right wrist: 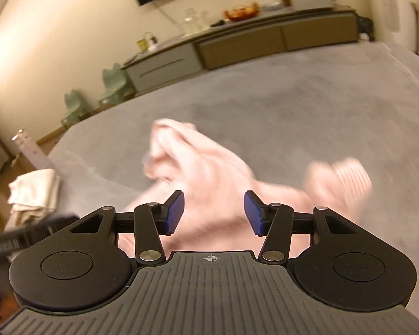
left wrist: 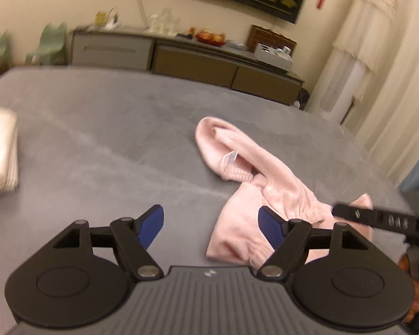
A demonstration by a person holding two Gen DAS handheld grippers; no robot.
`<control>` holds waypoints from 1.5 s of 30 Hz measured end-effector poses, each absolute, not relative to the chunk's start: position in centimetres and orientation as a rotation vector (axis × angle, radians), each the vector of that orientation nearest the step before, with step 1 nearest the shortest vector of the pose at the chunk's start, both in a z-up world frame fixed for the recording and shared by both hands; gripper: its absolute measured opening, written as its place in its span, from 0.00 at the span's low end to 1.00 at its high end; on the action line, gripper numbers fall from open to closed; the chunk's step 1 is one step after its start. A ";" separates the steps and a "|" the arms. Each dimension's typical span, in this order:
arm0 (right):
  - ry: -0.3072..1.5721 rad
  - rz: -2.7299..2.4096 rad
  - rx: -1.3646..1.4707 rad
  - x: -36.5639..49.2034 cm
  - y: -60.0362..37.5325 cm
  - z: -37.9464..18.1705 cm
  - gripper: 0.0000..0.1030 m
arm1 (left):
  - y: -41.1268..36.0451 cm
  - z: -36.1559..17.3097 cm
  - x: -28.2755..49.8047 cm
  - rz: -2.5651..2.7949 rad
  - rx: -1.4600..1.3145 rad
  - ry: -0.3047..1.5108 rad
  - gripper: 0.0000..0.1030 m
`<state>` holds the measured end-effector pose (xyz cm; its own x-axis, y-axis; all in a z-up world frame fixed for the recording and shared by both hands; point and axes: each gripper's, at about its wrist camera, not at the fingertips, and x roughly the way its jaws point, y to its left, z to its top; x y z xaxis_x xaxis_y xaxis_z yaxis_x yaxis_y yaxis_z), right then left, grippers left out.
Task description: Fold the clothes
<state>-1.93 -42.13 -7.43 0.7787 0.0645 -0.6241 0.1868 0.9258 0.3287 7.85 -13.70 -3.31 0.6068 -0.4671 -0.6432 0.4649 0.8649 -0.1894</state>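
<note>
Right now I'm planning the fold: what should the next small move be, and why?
Probably lower both open grippers, left gripper and right gripper, onto the crumpled pink fleece garment and pinch its near edge to spread it: it lies bunched and unfolded on the grey table, ungrasped.

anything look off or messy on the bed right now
Only the pink garment: it lies crumpled and twisted on the grey bed, not laid flat, one ribbed cuff flung to the side. The white folded stack near the edge looks tidy. Both the left gripper and right gripper are open, holding nothing.
</note>
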 end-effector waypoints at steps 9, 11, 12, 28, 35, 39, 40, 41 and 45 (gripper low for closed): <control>0.622 -0.153 0.514 -4.1 -47.0 -9.5 0.59 | -25.8 -5.5 5.2 -0.730 0.418 0.609 0.78; 0.625 -0.151 0.588 -4.2 -48.1 -9.8 0.59 | -27.9 -6.9 4.9 -0.734 0.511 0.589 0.77; 0.628 -0.152 0.616 -3.9 -48.6 -10.0 0.59 | -28.7 -7.6 4.9 -0.734 0.546 0.584 0.77; 0.654 -0.201 0.555 -4.4 -48.9 -10.0 0.62 | -11.9 -0.4 13.9 -0.496 -0.183 0.685 0.24; 0.687 -0.194 0.430 -4.7 -47.0 -9.9 0.63 | -4.2 -3.1 11.3 -0.434 -0.151 0.712 0.69; 0.681 -0.171 0.347 -4.8 -45.7 -9.9 0.66 | -4.4 -3.9 8.2 -0.435 0.094 0.674 0.69; 0.677 -0.163 0.336 -4.7 -45.4 -10.0 0.70 | -4.6 -4.0 7.8 -0.424 0.145 0.664 0.69; 0.679 -0.159 0.321 -4.6 -45.2 -10.1 0.71 | -4.6 -4.3 7.6 -0.407 0.169 0.663 0.71; 0.702 -0.171 0.284 -3.5 -44.6 -10.7 0.71 | -4.1 -5.9 8.1 -0.410 0.136 0.711 0.73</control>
<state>-3.47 -44.55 -10.70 0.7515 -0.0599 -0.6570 0.2494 0.9477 0.1989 8.07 -4.13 -5.92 0.6821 -0.3192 -0.6579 0.4103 0.9118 -0.0169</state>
